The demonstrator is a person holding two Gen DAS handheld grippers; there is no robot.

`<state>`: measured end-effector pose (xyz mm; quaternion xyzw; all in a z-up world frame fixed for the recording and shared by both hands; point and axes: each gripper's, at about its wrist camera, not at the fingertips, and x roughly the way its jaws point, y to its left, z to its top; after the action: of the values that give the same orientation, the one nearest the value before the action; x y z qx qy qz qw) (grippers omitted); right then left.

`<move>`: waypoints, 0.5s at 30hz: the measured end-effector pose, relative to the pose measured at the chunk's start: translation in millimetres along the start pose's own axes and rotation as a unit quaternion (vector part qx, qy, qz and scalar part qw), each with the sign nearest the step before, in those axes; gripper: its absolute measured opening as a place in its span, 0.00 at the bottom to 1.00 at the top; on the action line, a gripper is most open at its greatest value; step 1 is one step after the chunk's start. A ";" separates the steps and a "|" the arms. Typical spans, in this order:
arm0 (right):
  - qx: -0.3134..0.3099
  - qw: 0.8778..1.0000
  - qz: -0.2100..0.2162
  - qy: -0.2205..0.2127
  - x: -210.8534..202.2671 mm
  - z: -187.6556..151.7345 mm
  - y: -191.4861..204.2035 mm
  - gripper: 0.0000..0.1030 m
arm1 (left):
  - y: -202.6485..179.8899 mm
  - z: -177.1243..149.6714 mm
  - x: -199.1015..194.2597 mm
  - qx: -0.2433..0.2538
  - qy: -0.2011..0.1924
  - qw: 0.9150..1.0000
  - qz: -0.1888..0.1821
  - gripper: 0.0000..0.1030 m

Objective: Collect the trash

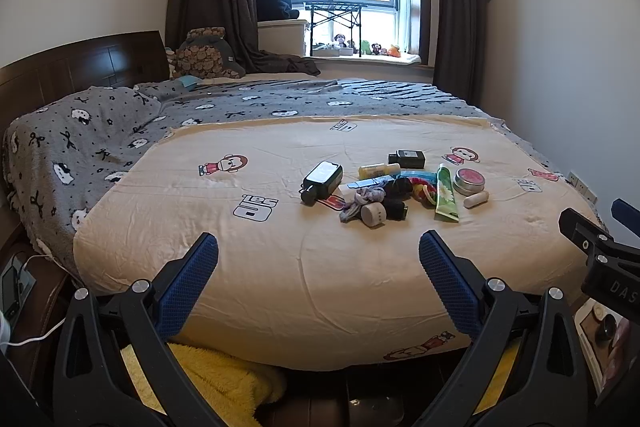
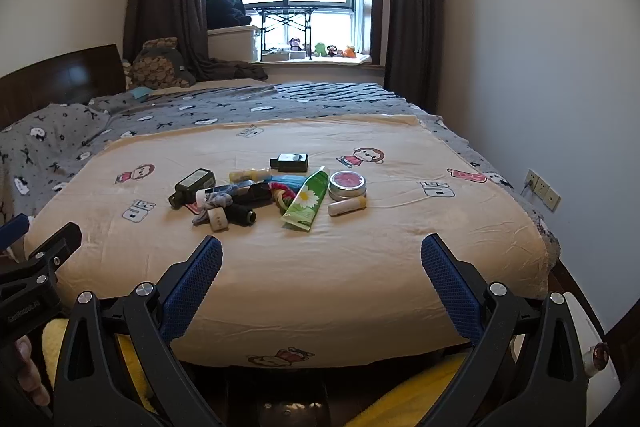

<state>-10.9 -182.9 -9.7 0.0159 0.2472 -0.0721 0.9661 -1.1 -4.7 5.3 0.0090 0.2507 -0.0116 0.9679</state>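
Note:
A pile of small items lies on the cream bed cover: a dark bottle, a green tube, a round tin with a pink lid, a white stick, a black box, a yellow tube and a white roll. The same pile shows in the right wrist view, with the green tube and tin. My left gripper is open and empty, short of the pile. My right gripper is open and empty at the bed's near edge.
A grey patterned blanket covers the bed's far and left parts. A wooden headboard is at left. A yellow towel lies below the bed edge. Wall sockets are at right. A windowsill with toys is beyond.

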 end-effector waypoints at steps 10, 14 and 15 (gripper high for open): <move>0.002 1.000 0.000 -0.004 -1.7 0.5 -0.1 0.97 | 0.5 4.0 -2.5 -0.002 -0.006 1.000 0.000 0.92; 0.003 1.000 0.009 -0.007 -3.8 0.6 0.6 0.97 | 0.8 6.6 -4.5 -0.003 -0.010 1.000 -0.006 0.92; 0.003 1.000 0.010 -0.008 -4.2 1.1 1.2 0.97 | 1.1 6.9 -4.9 -0.003 -0.011 1.000 -0.006 0.92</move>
<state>-13.8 -181.2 -6.7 0.0203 0.2394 -0.0632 0.9686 -1.9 -3.7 13.7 0.0040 0.2406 -0.0169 0.9705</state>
